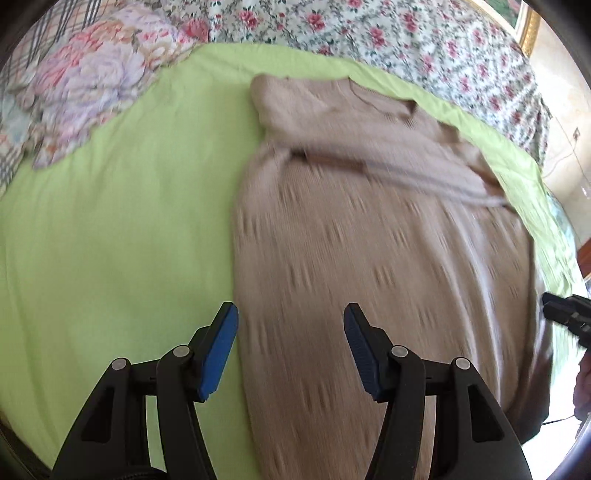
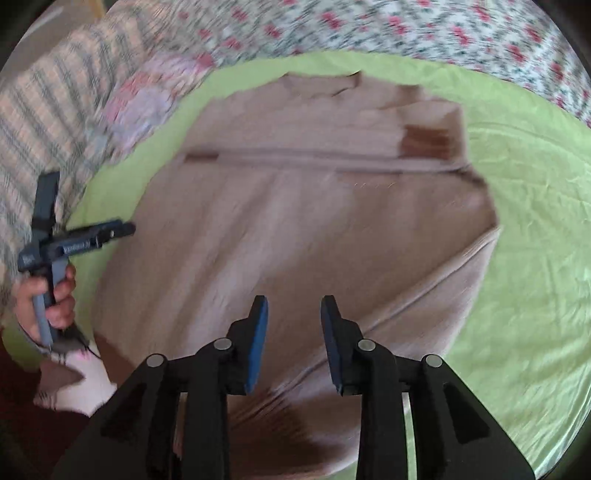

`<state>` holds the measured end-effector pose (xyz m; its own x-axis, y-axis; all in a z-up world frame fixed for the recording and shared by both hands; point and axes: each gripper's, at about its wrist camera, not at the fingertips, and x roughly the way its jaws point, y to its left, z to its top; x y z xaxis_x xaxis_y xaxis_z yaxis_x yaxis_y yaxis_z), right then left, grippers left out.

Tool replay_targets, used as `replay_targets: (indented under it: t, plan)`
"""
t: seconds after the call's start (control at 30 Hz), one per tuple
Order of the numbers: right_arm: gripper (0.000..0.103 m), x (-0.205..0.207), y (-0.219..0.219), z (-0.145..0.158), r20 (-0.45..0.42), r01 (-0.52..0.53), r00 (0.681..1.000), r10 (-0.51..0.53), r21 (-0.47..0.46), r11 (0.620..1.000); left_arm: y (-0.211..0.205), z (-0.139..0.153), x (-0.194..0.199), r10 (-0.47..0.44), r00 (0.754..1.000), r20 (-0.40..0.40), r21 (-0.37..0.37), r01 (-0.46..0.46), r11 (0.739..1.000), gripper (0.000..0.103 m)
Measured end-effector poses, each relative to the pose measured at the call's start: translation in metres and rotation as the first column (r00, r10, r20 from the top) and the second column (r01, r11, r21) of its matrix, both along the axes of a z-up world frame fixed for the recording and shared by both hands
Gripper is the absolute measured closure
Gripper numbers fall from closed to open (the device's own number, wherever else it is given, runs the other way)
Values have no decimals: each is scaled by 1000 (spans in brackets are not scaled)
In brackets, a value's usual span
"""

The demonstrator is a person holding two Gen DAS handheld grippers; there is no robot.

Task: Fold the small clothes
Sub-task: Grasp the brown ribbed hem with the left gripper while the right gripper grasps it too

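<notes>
Left wrist view: the left gripper (image 1: 290,314) is seen released, with nothing between its blue pads, over the near left edge of a beige sweater (image 1: 369,221). The sweater is spread flat on a green sheet (image 1: 110,221), its neck toward 12 o'clock. A flowered quilt (image 1: 406,33) lies beyond. Right wrist view: the right gripper (image 2: 294,306) is parted, empty, above the sweater; no containers are seen.

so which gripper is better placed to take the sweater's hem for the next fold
Likely the right gripper: it is open, over the beige sweater, with the diagonal folded flap just ahead. The left gripper, also open, straddles the sweater's left edge, partly over green sheet.
</notes>
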<state>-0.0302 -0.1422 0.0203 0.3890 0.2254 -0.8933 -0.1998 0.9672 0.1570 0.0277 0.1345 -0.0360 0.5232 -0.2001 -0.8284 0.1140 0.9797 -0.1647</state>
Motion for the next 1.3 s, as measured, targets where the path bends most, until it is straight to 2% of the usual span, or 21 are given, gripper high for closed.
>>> replay_targets:
  t: [0.07, 0.1, 0.17, 0.23, 0.3, 0.4, 0.43, 0.5, 0.6, 0.67, 0.73, 0.83, 0.9, 0.93, 0.97, 1.0, 1.03, 1.07, 1.13, 1.2, 1.3]
  plan:
    - [72, -9, 16, -11, -20, -22, 1000, 20, -151, 988, -5, -3, -18, -13, 1000, -11, -3, 13, 1000, 43]
    - [72, -15, 23, -19, -30, -30, 999, 22, -297, 954, -7, -4, -26, -18, 1000, -14, 6, 18, 1000, 43]
    - [72, -29, 23, -22, -25, -33, 999, 25, -419, 907, -9, -7, -40, -26, 999, -26, 18, 26, 999, 43]
    - [72, -40, 8, -15, -16, 16, 1000, -26, -434, 901, -7, -10, -57, -29, 999, -33, 26, 30, 999, 43]
    - [72, -54, -24, -7, -8, 90, 995, -104, -438, 895, -2, -13, -68, -33, 998, -52, 13, 33, 999, 43]
    - [71, -74, -67, -3, -10, 205, 973, -230, -415, 886, 4, -18, -89, -45, 997, -61, -22, 44, 999, 41]
    - [69, -82, -81, -1, -8, 245, 964, -267, -371, 896, 5, -19, -98, -58, 997, -59, -36, 56, 998, 39]
    - [69, -94, -110, 4, -25, 331, 939, -343, -199, 922, 6, -21, -109, -79, 995, -58, -74, 74, 994, 37]
    - [68, -109, -136, 9, -28, 406, 913, -406, 14, 914, 9, -27, -123, -109, 992, -67, -133, 99, 986, 36]
    - [58, -114, -147, 7, -33, 435, 900, -434, 70, 898, 11, -30, -130, -121, 991, -66, -153, 110, 982, 35]
    - [58, -117, -155, 4, -49, 434, 901, -432, 143, 889, 12, -33, -134, -130, 989, -65, -175, 117, 978, 35]
    - [58, -120, -155, -6, -86, 397, 917, -389, 280, 874, 14, -35, -136, -133, 989, -66, -214, 116, 970, 35]
    - [58, -128, -133, -14, -91, 378, 925, -368, 298, 877, 12, -36, -133, -129, 989, -67, -214, 112, 970, 36]
    - [58, -128, -129, -15, -83, 368, 929, -360, 297, 881, 10, -35, -129, -128, 990, -66, -210, 112, 971, 41]
    - [69, -126, -127, -16, -76, 357, 933, -351, 307, 882, 9, -34, -127, -126, 990, -61, -200, 111, 973, 46]
    - [83, -125, -126, -17, -82, 349, 936, -342, 333, 876, 8, -33, -126, -125, 991, -53, -185, 113, 976, 66]
    - [95, -127, -127, -16, -86, 348, 936, -341, 358, 866, 9, -32, -124, -128, 990, -55, -185, 115, 976, 92]
    - [95, -130, -130, -12, -69, 344, 936, -344, 378, 859, 10, -32, -122, -133, 989, -63, -200, 118, 973, 97]
    - [95, -142, -145, -2, -34, 336, 933, -358, 438, 834, 15, -23, -123, -128, 990, -54, -228, 113, 967, 97]
    - [95, -150, -160, 3, -26, 346, 924, -381, 475, 809, 20, -9, -130, -128, 992, 4, -250, 125, 960, 97]
    - [95, -152, -169, -8, -55, 360, 922, -383, 481, 799, 25, -10, -131, -133, 991, 12, -253, 132, 958, 97]
